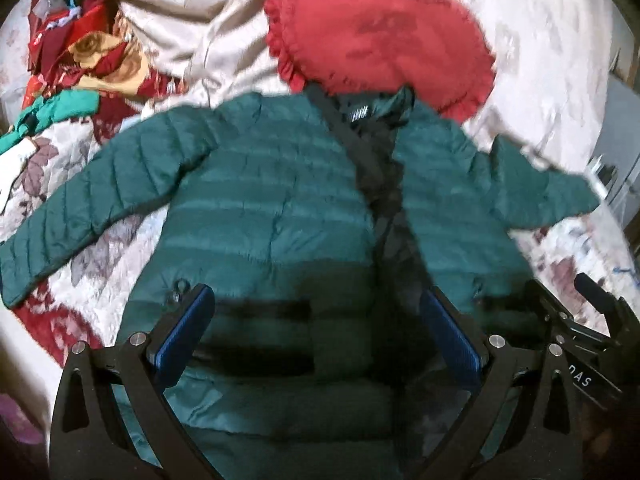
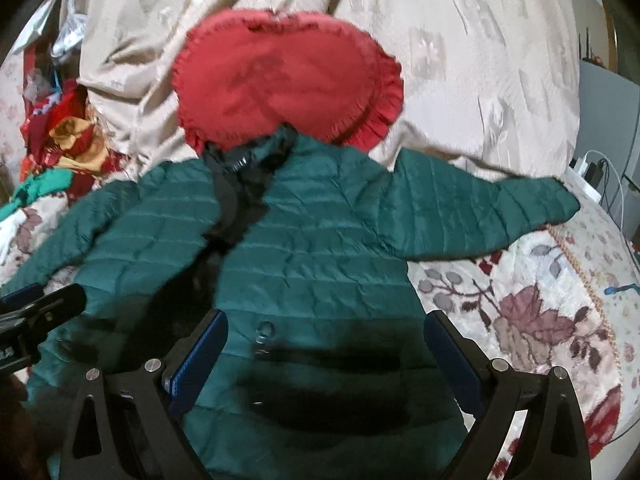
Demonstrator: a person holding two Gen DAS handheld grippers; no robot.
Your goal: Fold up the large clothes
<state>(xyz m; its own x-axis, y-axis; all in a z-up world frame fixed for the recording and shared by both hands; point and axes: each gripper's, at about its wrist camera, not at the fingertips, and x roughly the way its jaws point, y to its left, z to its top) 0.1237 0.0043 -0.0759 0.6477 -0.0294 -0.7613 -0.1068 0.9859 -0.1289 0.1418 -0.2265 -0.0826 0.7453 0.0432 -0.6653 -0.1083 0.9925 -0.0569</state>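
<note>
A dark green quilted puffer jacket [image 1: 272, 200] lies front up on the bed, unzipped, with a black lining down the middle and both sleeves spread out. It also shows in the right wrist view [image 2: 328, 240]. My left gripper [image 1: 316, 320] is open and empty, hovering over the jacket's lower left panel. My right gripper [image 2: 326, 344] is open and empty, over the lower right panel. The right gripper's body shows at the right edge of the left wrist view [image 1: 592, 320]; the left gripper's shows at the left edge of the right wrist view [image 2: 36, 312].
A round red frilled cushion [image 1: 380, 28] lies at the jacket's collar. A beige bedcover [image 2: 480, 60] is bunched behind it. A pile of red and teal clothes [image 1: 80, 64] sits far left. The floral bedspread [image 2: 532, 312] runs to the bed's right edge, with cables and a charger [image 2: 592, 168] beyond.
</note>
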